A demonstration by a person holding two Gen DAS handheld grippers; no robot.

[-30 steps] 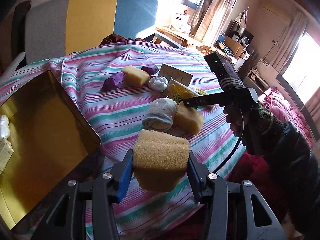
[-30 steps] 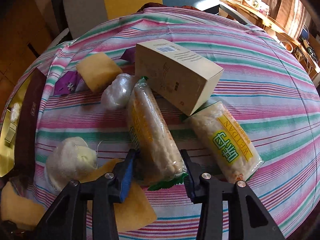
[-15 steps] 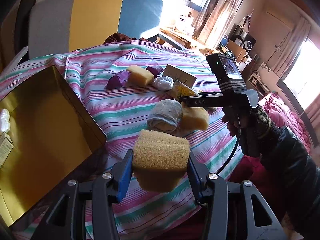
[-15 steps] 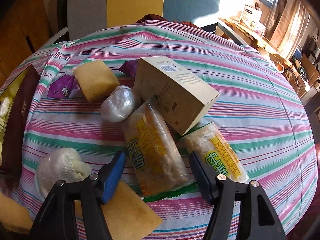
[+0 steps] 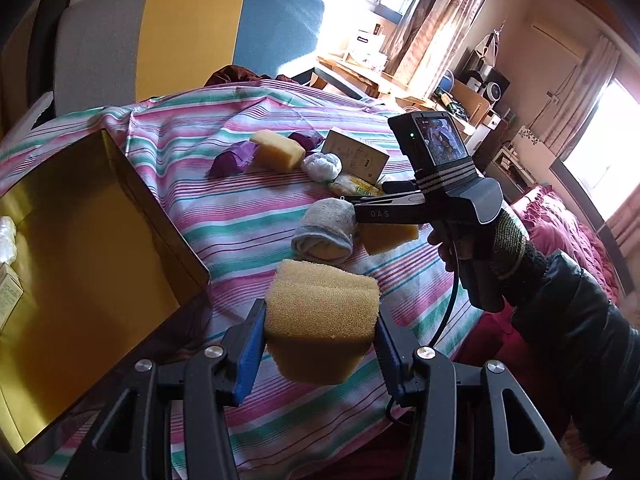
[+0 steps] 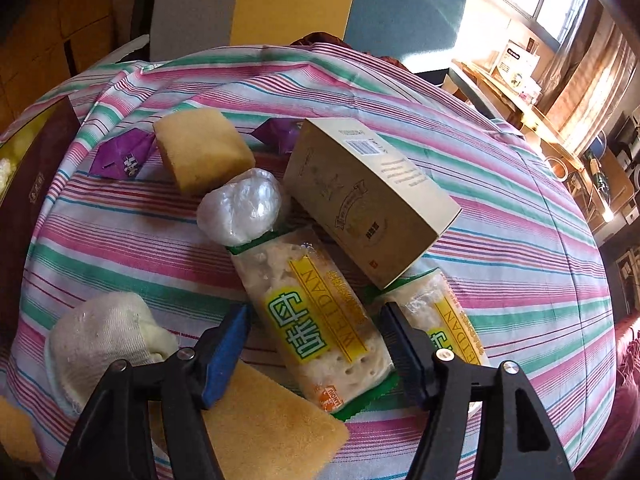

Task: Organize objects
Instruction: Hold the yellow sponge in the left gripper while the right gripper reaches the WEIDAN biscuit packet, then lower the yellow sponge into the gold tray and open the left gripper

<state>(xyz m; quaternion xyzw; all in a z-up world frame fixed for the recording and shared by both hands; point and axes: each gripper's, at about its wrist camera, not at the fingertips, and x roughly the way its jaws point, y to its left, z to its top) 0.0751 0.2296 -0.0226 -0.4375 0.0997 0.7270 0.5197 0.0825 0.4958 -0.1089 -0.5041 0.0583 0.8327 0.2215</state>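
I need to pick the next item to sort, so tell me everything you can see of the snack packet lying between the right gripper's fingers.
The snack packet is a long clear plastic wrapper with a yellow band reading WEIDAN, green sealed ends and pale, porous food inside. It lies flat on the striped cloth, slanted. Its far end meets the clear-wrapped ball; the tan carton borders it. The right gripper straddles its near end, jaws just opened, pads clear of it.

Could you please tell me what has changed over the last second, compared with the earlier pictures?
The right gripper has just opened its jaws and let go of the snack packet, which now lies loose between them on the striped cloth, turned label-up. The left gripper stays clamped on the yellow sponge beside the gold box. The other items have not shifted.
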